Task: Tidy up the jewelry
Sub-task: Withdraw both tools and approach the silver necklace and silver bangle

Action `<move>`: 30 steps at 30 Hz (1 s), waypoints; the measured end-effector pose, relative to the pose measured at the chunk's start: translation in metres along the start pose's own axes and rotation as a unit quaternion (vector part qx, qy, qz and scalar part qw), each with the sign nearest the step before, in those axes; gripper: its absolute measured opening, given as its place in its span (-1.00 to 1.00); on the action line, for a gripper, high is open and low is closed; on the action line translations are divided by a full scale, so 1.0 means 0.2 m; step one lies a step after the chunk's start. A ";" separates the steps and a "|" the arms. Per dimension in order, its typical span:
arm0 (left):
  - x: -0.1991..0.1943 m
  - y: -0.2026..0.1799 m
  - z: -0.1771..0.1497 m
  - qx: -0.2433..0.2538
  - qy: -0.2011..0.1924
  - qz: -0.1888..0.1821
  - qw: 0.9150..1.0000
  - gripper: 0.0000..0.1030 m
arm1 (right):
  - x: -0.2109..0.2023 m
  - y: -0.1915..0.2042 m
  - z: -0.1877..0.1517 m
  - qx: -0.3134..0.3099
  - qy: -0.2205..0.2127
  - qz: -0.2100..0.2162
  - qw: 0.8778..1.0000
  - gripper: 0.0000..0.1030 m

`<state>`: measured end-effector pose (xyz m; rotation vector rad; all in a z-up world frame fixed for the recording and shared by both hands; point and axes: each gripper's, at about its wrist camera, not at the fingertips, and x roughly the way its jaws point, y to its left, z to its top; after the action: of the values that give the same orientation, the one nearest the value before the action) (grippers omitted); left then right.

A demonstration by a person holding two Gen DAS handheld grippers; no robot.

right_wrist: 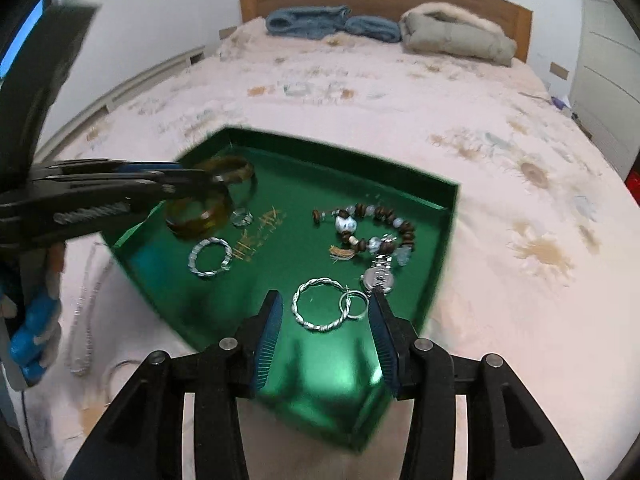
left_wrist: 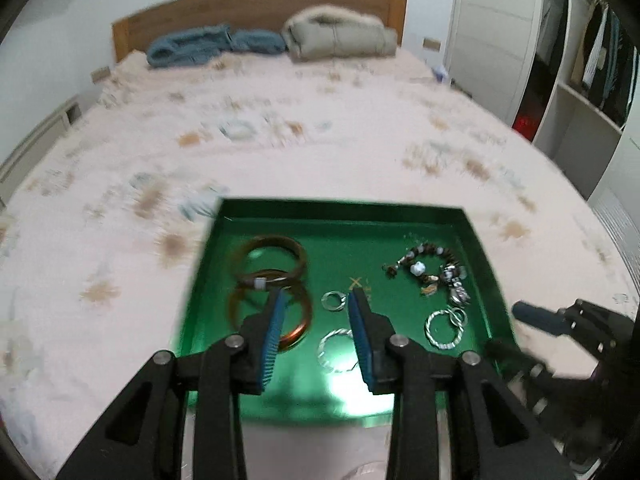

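Your green tray (left_wrist: 480, 248) holds amber bangles (left_wrist: 268, 256) at left, twisted silver rings (left_wrist: 444, 330) in the middle, a beaded bracelet (right_wrist: 360, 228) at right.

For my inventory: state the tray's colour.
The tray is glossy green, clearest in the right wrist view.

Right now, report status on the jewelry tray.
Left gripper and right gripper both open, holding nothing, over the green tray. Bangles, silver rings and beaded bracelet inside. Nothing blocking the jaws.
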<state>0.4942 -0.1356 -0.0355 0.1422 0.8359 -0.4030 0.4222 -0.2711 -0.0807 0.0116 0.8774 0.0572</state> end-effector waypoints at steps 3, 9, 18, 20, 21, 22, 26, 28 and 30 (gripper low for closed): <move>-0.24 0.07 -0.06 -0.003 -0.024 0.012 1.000 -0.39 | -0.20 0.02 -0.03 0.004 -0.023 -0.002 1.000 -0.13; -0.66 0.12 -0.32 -0.001 -0.044 0.049 0.998 -0.39 | -0.58 0.13 -0.20 -0.001 -0.052 -0.009 0.999 -0.12; -1.10 0.03 -0.81 -0.005 -0.071 0.099 0.993 -0.23 | -0.99 0.27 -0.56 0.012 -0.073 0.007 0.997 -0.08; -1.20 0.01 -0.91 -0.006 -0.079 0.108 0.991 -0.22 | -1.06 0.30 -0.64 0.011 -0.077 0.004 0.997 -0.07; -1.24 0.00 -0.96 -0.009 -0.082 0.111 0.990 -0.22 | -1.09 0.31 -0.67 0.012 -0.078 0.005 0.997 -0.07; -1.28 -0.01 -1.00 -0.012 -0.085 0.113 0.990 -0.21 | -1.13 0.32 -0.72 0.014 -0.079 0.007 0.997 -0.07; -1.42 -0.05 -1.13 -0.019 -0.097 0.121 0.988 -0.19 | -1.23 0.35 -0.82 0.016 -0.087 0.010 0.996 -0.07; -1.48 -0.07 -1.18 -0.018 -0.104 0.127 0.986 -0.18 | -1.27 0.39 -0.87 0.013 -0.089 0.008 0.996 -0.06; -1.52 -0.10 -1.23 -0.017 -0.111 0.131 0.985 -0.18 | -1.30 0.42 -0.91 0.008 -0.090 0.007 0.996 -0.05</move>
<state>0.1337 0.0041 0.0284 0.1708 0.5943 -0.1535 0.1132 -0.2045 0.0048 0.0378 0.6978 0.0600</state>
